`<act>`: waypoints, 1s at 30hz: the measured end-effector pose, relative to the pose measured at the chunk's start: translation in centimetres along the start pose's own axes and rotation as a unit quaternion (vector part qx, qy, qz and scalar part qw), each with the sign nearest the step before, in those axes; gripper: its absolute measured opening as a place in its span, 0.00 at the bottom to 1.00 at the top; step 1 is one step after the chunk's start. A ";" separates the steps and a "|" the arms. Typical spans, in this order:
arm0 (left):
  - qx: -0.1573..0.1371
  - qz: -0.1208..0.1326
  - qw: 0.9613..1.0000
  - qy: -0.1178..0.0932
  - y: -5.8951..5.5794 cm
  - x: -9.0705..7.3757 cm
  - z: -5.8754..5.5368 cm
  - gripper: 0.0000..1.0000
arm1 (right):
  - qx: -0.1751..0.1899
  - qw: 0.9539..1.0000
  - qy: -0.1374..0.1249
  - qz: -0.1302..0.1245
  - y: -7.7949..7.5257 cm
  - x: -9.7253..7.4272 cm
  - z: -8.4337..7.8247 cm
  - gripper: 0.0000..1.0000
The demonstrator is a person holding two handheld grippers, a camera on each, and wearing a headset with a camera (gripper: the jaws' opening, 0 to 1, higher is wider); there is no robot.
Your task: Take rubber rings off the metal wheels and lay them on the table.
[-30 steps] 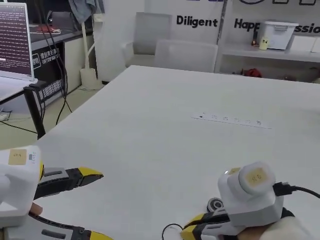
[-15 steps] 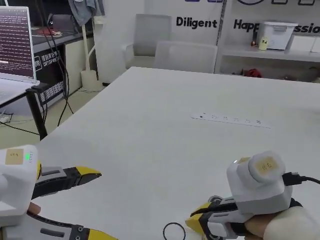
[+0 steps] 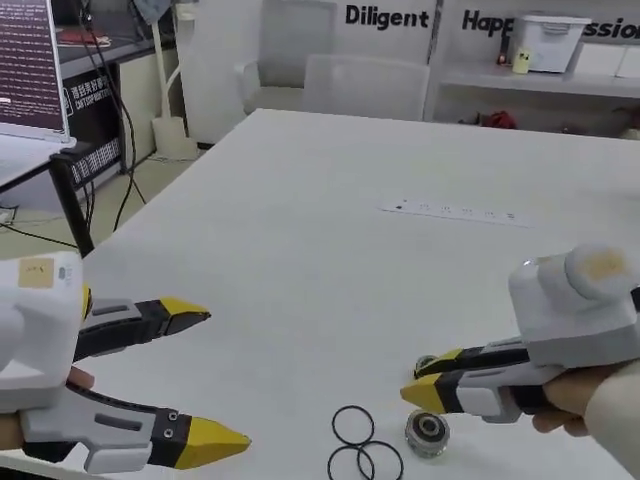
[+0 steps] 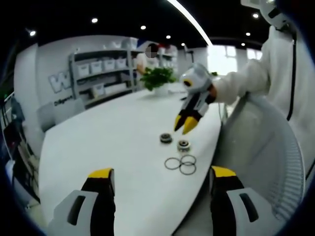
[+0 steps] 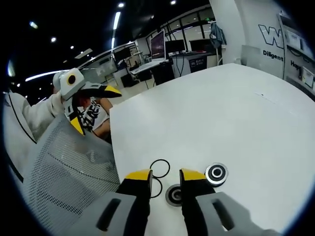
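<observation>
1. Since the earlier frame, the right hand-held gripper (image 3: 415, 378) has risen and drawn off to the right. One metal wheel (image 3: 428, 432) now lies uncovered on the counter (image 3: 330, 250). Our head view has also dipped, which brings more of the near edge into sight.
2. At far left, the left hand-held gripper (image 3: 205, 378) hangs above the near edge with its jaws spread wide and nothing between them. It is well apart from the work. We judge that it is parked there, ready to steady a wheel when needed.
3. Next come three rubber rings (image 3: 355, 444), lying flat in a loose cluster near the front edge. The two nearest us overlap. They are off the wheels, as the task requires.
4. Just right of the rings lies the uncovered wheel. A second wheel (image 5: 216, 173) lies just beyond it. We cannot tell whether either wheel still carries a ring.
5. At right, the right hand-held gripper is released, its jaws only slightly parted and grasping nothing. Its tips hover above the wheels and point at them. We judge this pose suits a short drop onto the next wheel.
</observation>
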State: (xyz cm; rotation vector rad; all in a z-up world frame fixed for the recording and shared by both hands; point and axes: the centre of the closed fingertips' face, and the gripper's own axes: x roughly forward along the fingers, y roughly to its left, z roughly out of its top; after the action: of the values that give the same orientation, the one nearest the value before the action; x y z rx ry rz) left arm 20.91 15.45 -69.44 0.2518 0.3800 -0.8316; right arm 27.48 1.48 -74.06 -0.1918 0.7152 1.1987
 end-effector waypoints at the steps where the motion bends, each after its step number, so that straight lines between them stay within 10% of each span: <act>1: 0.002 -0.002 1.000 0.002 -0.1 -0.1 0.0 0.80 | 0.000 1.000 -0.001 -0.002 0.0 -0.2 0.0 0.21; 30: 0.008 0.003 1.000 -0.025 0.4 1.7 4.6 0.81 | -0.028 0.999 -0.030 0.000 -0.4 -7.9 -1.0 0.35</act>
State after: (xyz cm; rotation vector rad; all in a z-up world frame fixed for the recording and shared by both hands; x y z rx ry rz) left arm 23.30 12.85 -65.97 0.2458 0.3267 -0.8342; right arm 26.05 -5.41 -70.20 -0.2024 0.6289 1.2204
